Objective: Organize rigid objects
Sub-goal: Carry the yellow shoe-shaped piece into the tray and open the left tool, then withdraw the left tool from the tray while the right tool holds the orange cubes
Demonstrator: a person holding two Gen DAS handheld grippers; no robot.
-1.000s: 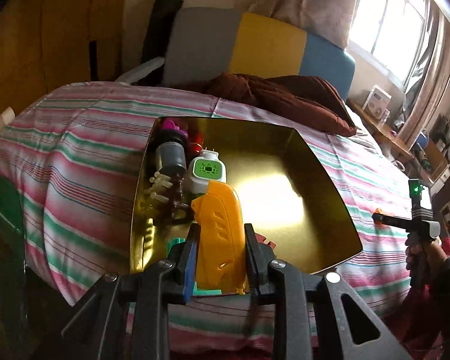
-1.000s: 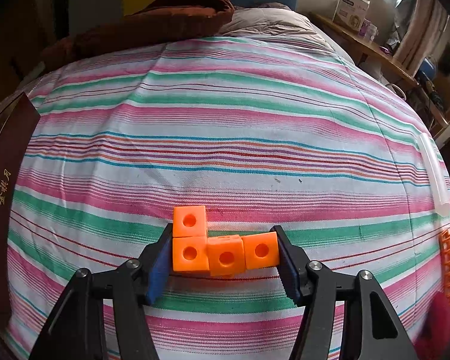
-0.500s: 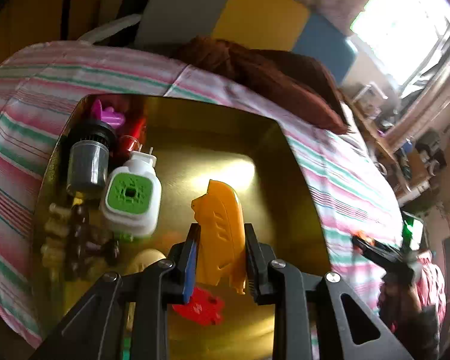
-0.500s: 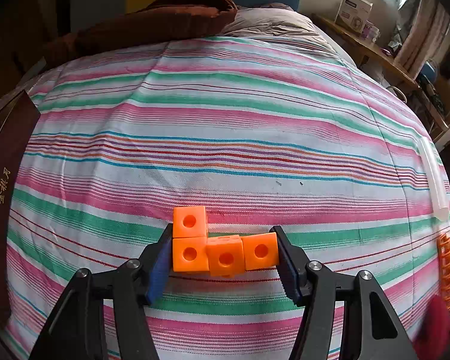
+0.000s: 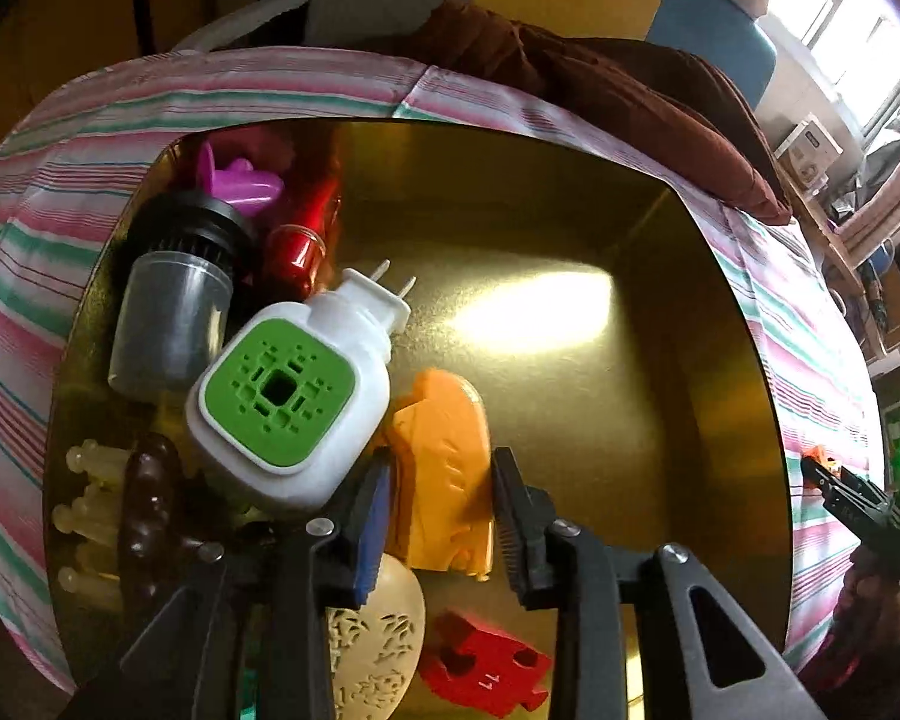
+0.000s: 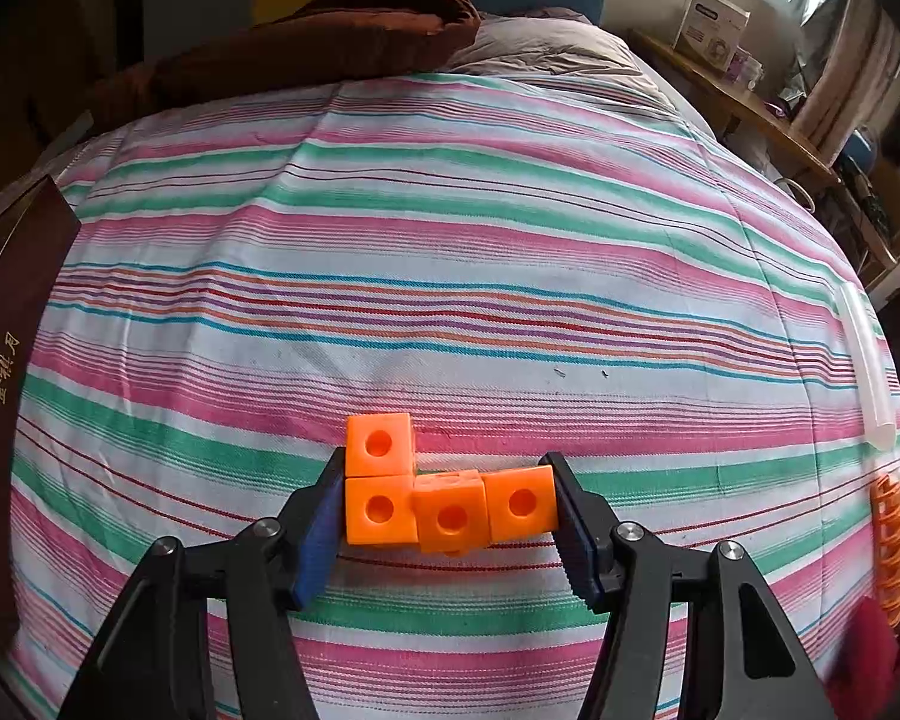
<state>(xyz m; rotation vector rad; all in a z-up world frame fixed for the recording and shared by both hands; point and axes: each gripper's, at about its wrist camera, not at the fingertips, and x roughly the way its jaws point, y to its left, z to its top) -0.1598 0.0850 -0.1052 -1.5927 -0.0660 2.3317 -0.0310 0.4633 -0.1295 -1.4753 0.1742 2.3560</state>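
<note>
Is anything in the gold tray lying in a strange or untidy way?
Yes. In the gold tray everything is heaped against the left side; the white and green plug-in device lies tilted across its neighbours.

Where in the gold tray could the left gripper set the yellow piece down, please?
The gold tray is bare across its middle and right half, from the white plug-in to the right rim. The left side is crowded: grey bottle, purple toy, red block.
</note>
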